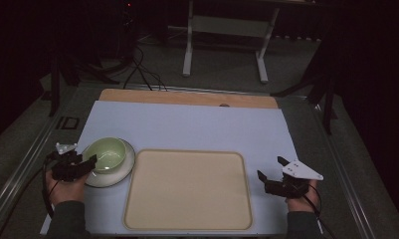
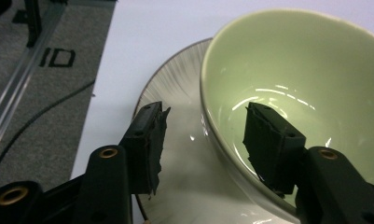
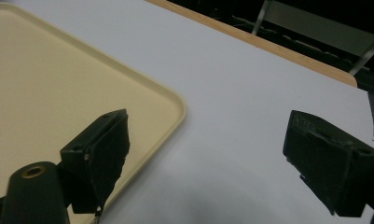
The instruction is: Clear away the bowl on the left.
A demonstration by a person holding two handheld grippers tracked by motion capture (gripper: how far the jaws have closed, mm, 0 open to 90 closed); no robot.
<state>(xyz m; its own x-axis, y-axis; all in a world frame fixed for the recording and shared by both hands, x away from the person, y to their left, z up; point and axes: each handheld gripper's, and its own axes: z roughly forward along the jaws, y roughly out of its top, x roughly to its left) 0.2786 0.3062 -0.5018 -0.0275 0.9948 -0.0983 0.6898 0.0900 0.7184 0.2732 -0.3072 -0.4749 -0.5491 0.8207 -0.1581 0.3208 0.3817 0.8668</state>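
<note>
The left gripper (image 1: 90, 162) sits at the left edge of the white-covered surface (image 1: 187, 124), held in the person's left hand (image 1: 62, 186). Its black jaws straddle the near rim of the glossy pale-green ceramic bowl (image 1: 106, 153). In the left gripper view, one jaw stands outside the wall of the pale-green bowl (image 2: 292, 70), above the plate; the other stands inside the bowl's hollow. The jaws are partly spread. The outer pad (image 2: 152, 144) stands clear of the bowl wall, with a visible gap. Contact between the inner pad and the wall cannot be told.

The bowl rests upright on a round white ceramic plate (image 1: 120, 174) with a ribbed rim (image 2: 175, 88). Plate and bowl stand on the surface at its left side, just beside the left edge of the tray.

The rectangular cream plastic tray (image 1: 187, 189) with rounded corners lies flat at the middle of the near side of the surface. A strip of bare wood (image 1: 187, 98) shows along the far edge of the surface.

The right gripper (image 1: 270, 170) is held in the person's right hand (image 1: 299, 199) at the right side, near the right edge of the tray and apart from it. In the right gripper view, its jaws are spread wide with nothing between them; one jaw stands over the corner of the tray (image 3: 82, 93), the other over the white covering (image 3: 245, 93).
</note>
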